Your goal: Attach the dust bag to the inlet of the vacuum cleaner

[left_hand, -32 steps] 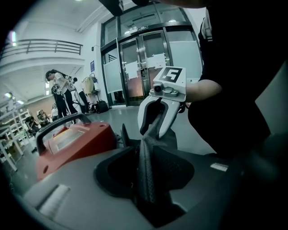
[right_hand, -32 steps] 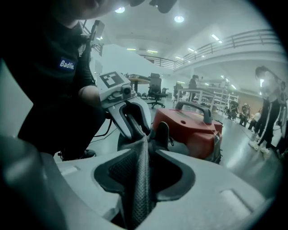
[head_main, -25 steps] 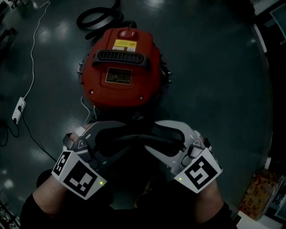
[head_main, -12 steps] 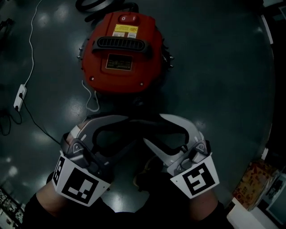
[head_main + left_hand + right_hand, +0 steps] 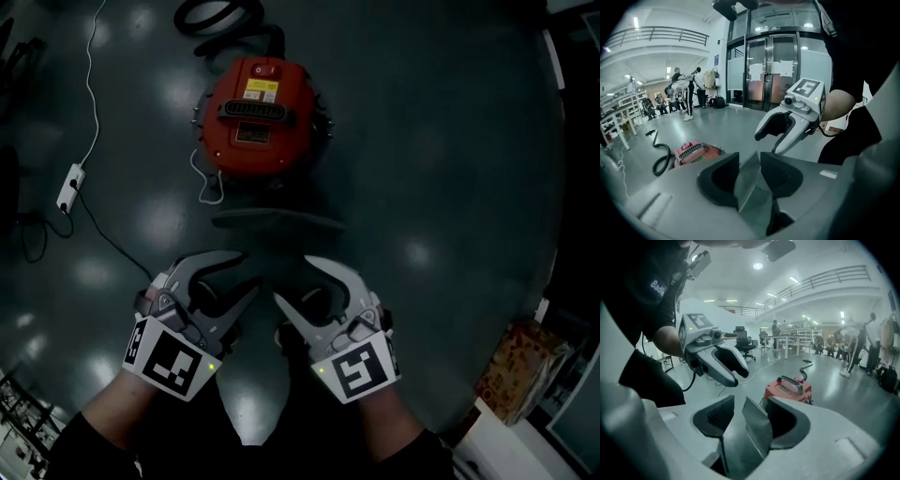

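Note:
The red vacuum cleaner (image 5: 260, 117) (image 5: 696, 153) (image 5: 790, 389) stands on the dark floor, its lid on and handle up. Nearer to me, the dust bag (image 5: 277, 221) hangs as a dark grey sheet between the vacuum and my hands. My left gripper (image 5: 248, 274) (image 5: 750, 173) is closing its jaws on one edge of the sheet (image 5: 750, 185). My right gripper (image 5: 292, 279) (image 5: 752, 420) holds the other edge (image 5: 754, 430) between its pads. The two grippers are side by side, well above the floor and short of the vacuum. The vacuum's inlet is hidden.
A black hose (image 5: 211, 14) coils behind the vacuum. A white cable runs to a power strip (image 5: 68, 186) at the left. A cardboard box (image 5: 520, 366) stands at the lower right. Several people (image 5: 684, 93) stand far off by shelves and glass doors (image 5: 773, 70).
Both grippers have risen with the bag and drawn closer together. The vacuum now looks smaller and farther off in the head view.

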Available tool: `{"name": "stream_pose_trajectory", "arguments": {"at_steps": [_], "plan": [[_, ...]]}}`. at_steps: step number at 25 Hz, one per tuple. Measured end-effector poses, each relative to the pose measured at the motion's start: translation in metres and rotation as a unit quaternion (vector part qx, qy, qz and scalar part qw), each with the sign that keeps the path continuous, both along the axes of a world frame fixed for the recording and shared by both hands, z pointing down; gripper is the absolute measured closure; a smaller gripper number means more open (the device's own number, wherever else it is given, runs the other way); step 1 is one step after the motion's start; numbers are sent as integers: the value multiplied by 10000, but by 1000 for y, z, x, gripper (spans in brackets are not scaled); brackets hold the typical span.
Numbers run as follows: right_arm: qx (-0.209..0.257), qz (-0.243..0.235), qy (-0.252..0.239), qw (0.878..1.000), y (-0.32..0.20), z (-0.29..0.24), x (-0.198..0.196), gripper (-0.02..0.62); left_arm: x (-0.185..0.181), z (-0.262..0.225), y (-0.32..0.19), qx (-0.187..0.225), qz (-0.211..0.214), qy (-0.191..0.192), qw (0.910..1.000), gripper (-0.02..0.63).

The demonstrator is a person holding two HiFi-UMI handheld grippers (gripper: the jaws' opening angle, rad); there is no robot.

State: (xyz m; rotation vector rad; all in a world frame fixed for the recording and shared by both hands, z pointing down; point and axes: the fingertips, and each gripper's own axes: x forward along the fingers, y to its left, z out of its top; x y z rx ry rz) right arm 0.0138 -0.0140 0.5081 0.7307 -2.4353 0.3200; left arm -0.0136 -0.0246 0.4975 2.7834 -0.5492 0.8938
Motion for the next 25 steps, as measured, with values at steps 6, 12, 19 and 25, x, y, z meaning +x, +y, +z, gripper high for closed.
{"name": "stream_pose_trajectory", "arguments": {"at_steps": [6, 12, 19, 25], "plan": [[-75, 20, -275, 9996, 36, -126, -4, 374, -1, -116, 36, 44, 143, -185, 9997, 482], [213, -313, -503, 9980, 65, -276, 0, 375, -6, -274, 60, 314, -402, -141, 9986, 499], [726, -224, -906, 9930, 112, -390, -16, 406, -22, -379, 118, 783, -459, 405, 9951, 531], [989, -187, -894, 9909, 179, -457, -72, 465, -68, -438, 179, 1147, -117, 862, 9896, 569]]}}
